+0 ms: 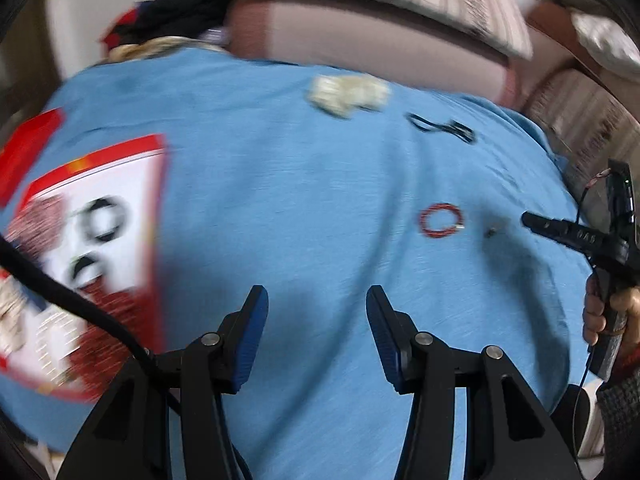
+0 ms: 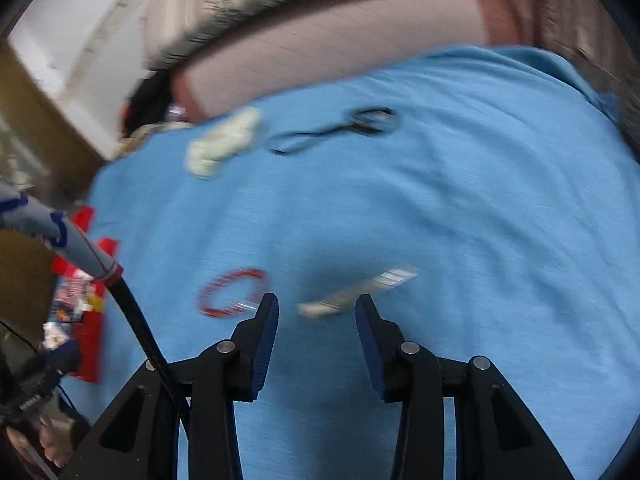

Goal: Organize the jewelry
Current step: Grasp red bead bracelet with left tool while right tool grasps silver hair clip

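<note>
The right gripper [image 2: 317,306] hung with its jaws apart above a blue cloth [image 2: 460,208], nothing between them. Just beyond its tips lay a blurred silver piece [image 2: 356,292], a red bracelet [image 2: 232,292] beside it. Farther off lay a white bundle [image 2: 224,142] and a dark cord [image 2: 336,128].

Black left gripper [image 1: 317,300], 2 blue pads, seemingly grey knit sleeve [image 1: 620,412].

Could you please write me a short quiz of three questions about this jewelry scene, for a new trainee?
1. True or false: the left gripper holds the red bracelet.
2. What colour is the cloth? A green, B blue, C white.
3. Which item lies closest ahead of the right gripper?

Key:
1. False; nothing is between its fingers.
2. B.
3. The pale, blurred narrow piece; the camera cannot tell its type.
</note>
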Action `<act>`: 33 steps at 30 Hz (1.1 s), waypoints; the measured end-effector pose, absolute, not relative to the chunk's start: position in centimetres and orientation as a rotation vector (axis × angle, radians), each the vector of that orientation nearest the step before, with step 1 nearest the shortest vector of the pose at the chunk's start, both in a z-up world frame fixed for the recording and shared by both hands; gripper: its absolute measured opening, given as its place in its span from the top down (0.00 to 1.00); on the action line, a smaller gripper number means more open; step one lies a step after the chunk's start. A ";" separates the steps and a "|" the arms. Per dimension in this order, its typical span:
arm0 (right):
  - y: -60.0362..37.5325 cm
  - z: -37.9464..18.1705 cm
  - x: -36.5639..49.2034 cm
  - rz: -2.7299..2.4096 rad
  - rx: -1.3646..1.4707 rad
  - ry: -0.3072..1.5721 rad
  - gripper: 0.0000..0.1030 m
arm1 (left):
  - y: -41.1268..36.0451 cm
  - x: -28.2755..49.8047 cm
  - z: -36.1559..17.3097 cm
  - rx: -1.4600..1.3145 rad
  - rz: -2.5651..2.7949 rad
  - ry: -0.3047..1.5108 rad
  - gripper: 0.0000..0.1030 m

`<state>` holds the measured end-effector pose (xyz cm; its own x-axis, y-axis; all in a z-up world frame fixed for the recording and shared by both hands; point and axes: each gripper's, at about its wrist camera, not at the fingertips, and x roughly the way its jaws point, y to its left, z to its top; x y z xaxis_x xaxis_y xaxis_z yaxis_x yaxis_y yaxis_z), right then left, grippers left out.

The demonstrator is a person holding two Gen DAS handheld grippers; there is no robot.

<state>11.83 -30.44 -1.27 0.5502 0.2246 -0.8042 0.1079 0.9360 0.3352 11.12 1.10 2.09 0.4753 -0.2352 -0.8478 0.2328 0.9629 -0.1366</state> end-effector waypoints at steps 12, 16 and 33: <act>-29.6 -4.9 15.3 -0.028 0.428 1.026 0.57 | -12.1 20.5 -2.5 0.147 -0.517 1.095 0.71; -28.5 -5.1 16.0 -0.062 0.352 1.011 0.56 | -13.5 21.9 -4.0 0.178 -0.550 1.123 0.70; -28.3 -1.8 12.4 -0.024 0.339 0.902 0.97 | -10.3 16.6 -1.6 0.090 -0.599 1.136 0.93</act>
<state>12.35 -28.34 -1.84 0.6237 0.1207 -0.7723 0.1619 0.9466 0.2787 16.62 -10.25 -1.62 0.2829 -0.4021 -0.8708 0.4908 0.8407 -0.2287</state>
